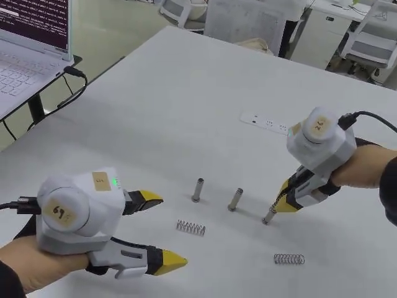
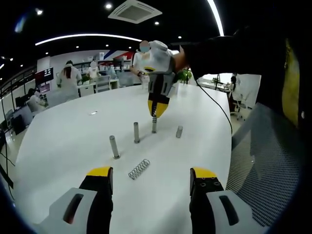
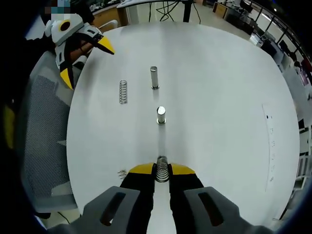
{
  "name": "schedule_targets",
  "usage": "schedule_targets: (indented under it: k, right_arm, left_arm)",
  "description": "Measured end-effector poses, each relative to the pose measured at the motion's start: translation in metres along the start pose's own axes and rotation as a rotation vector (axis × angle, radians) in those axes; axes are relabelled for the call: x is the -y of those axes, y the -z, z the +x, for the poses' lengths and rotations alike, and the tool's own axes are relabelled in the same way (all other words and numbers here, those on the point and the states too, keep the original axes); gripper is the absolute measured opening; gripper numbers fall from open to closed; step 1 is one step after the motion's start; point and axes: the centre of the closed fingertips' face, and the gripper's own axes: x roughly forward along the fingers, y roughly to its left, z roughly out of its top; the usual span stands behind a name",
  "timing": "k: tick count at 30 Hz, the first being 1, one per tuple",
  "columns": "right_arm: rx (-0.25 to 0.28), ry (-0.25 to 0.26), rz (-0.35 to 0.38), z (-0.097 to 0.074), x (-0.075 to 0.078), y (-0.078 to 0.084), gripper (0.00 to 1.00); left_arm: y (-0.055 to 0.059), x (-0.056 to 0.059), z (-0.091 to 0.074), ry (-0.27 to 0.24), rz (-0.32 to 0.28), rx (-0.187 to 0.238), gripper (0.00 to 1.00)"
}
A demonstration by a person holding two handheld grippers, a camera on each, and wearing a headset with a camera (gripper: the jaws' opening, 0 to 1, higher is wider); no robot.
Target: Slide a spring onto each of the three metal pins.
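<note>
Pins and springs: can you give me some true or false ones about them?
1. There are three pins on the table. True.
2. The right hand-held gripper is shut on a spring. True.
3. Every pin already has a spring on it. False: two pins are bare, and two loose springs lie flat on the table.
4. The left hand-held gripper is holding a spring. False: it is open and holds nothing.
5. The loose springs lie side by side, touching. False: they lie well apart, one near each gripper.
</note>
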Motion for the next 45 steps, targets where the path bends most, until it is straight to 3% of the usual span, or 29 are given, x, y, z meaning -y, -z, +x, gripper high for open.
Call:
schedule_targets:
  k: [18, 33, 41, 45]
  right_arm:
    - [-0.043, 0.016, -0.048, 0.029, 0.002, 0.007, 0.08]
    - [-0.03, 0.026, -0.038, 0.032, 0.003, 0.007, 0.09]
    - [-0.014, 0.024, -0.023, 0.031, 0.001, 0.009, 0.21]
    - [0.001, 0.029, -0.005, 0.026, 0.002, 0.012, 0.22]
  left_arm:
    - [0.001, 0.0, 0.0, -0.001, -0.004, -0.004, 0.58]
    - [0.001, 0.0, 0.0, -0.001, -0.007, -0.001, 0.58]
    - [0.002, 0.0, 0.0, 0.0, -0.009, -0.003, 0.58]
    - [0.002, 0.0, 0.0, 0.001, -0.01, -0.004, 0.58]
